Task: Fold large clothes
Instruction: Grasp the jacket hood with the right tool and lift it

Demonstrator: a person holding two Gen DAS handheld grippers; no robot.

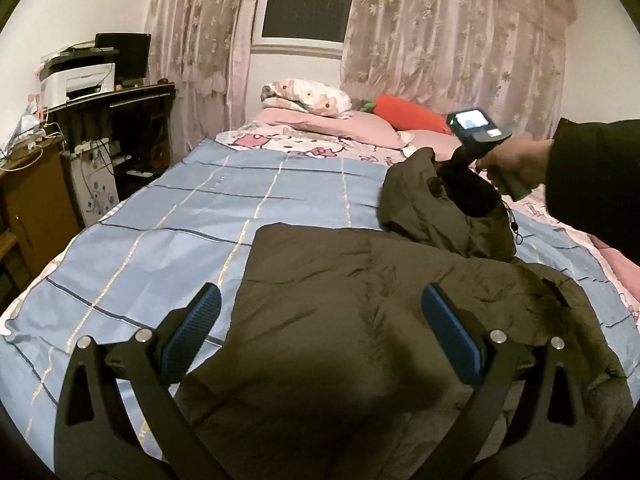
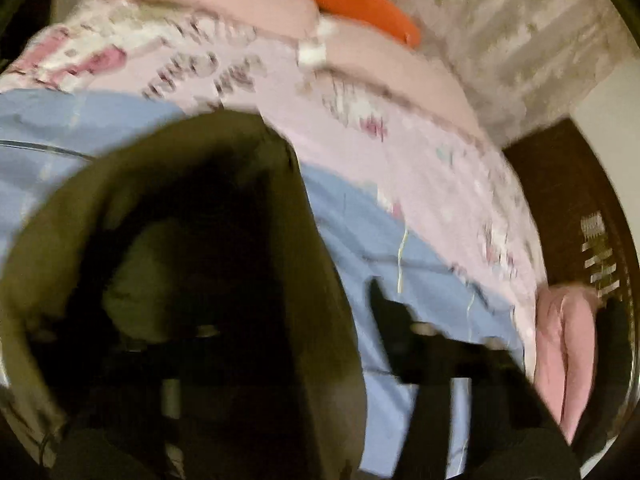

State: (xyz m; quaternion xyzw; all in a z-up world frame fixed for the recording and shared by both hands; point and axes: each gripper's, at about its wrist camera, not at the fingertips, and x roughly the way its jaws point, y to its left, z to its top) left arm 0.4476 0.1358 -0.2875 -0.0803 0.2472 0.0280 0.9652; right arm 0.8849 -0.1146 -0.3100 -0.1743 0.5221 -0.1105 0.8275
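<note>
Ok so your big dark olive coat [image 1: 360,320] is lying on the bed [image 1: 160,240], on top of the blue plaid sheet [image 1: 240,200], w/ most of the body spread flat at the near end and one part bunched up toward the pillows [image 1: 320,120].

Left gripper [image 1: 320,336]: fingers [image 1: 452,340] wide open, nothing in them, hovering just over the flat part of the coat. Looks to me like you're parking it there so it can pin or grab the body while the other side gets folded over.

Right gripper [image 1: 460,184] is down in that bunched bit, prob a sleeve or the hood [image 1: 420,200], can't tell which. Your hand [image 1: 516,168] is on the handle, tool pointing steeply down into the fabric. The right wrist view is super blurry and the dark cloth [image 2: 180,260] swallows the left finger; only the right finger [image 2: 384,312] shows, clear of the cloth over the blue sheet. So I honestly can't tell if it's clamped on the fabric or just closing in.

Imo the fold's barely started, body is flat, loose part not yet brought across. Puffy coat = springy, so grab a thick pinch or it'll slip.
</note>
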